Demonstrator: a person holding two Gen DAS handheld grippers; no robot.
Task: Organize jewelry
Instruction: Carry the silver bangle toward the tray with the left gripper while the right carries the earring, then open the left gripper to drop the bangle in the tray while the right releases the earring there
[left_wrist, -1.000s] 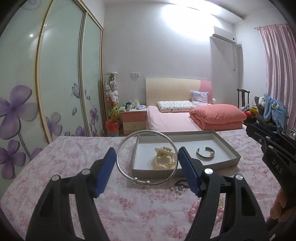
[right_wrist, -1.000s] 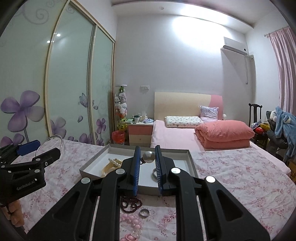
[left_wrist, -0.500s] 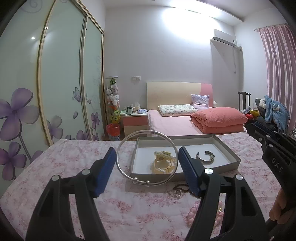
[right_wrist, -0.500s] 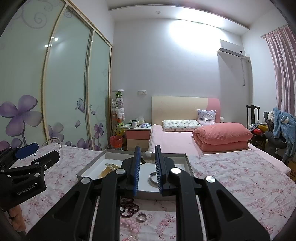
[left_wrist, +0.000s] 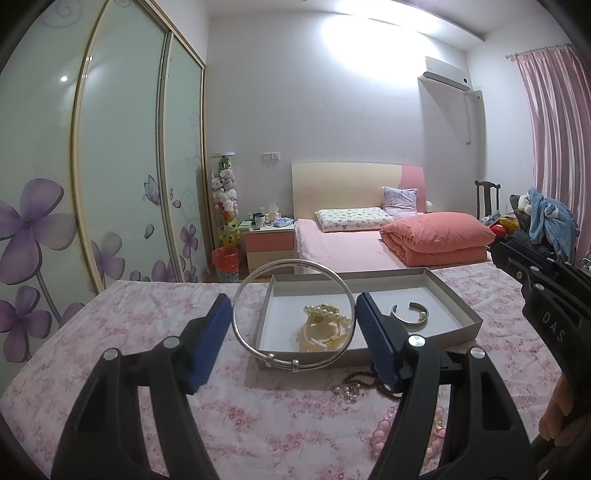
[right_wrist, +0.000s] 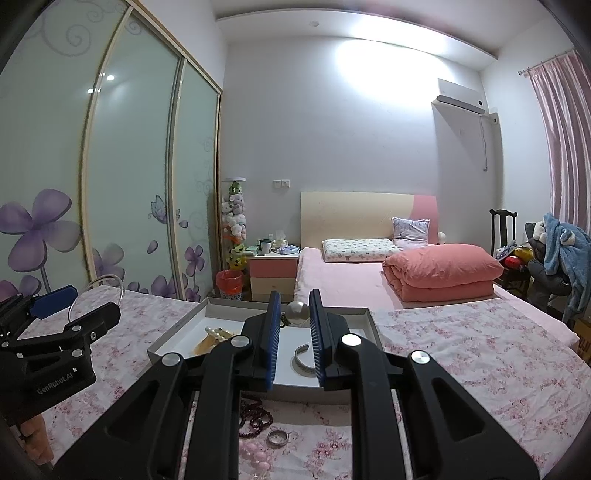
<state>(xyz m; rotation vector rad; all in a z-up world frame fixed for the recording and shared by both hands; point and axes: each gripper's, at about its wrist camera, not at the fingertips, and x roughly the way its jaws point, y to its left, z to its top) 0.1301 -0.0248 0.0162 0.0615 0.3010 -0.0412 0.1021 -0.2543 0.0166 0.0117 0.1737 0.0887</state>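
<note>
Checking in mid-carry: our left gripper (left_wrist: 293, 308) is clamped across a big silver bangle (left_wrist: 280, 363), which stands upright between the pads, up off the table (left_wrist: 147, 302). Our right gripper (right_wrist: 293, 308) is pinched nearly closed on a small silver ball (right_wrist: 298, 313); something dark dangles beside it, too small to make out.

Compared with a second ago, not much has moved. Both pieces sit in exactly the same spot between the fingers, so neither grip has slipped. The tray (left_wrist: 456, 301) has slid a touch lower in both views, so we guess both grippers have lifted or tipped up slightly while staying on the near side of it.

Inside the tray, a pearl piece (left_wrist: 325, 326) lies in the left half and a cuff (left_wrist: 410, 317) in the right half. Loose dark beads (right_wrist: 255, 413), a ring (right_wrist: 277, 437) and pink beads (right_wrist: 255, 454) are on the table between the tray and the near edge.

So we reckon two drops into the tray come next, with three loose bits left after that.
</note>
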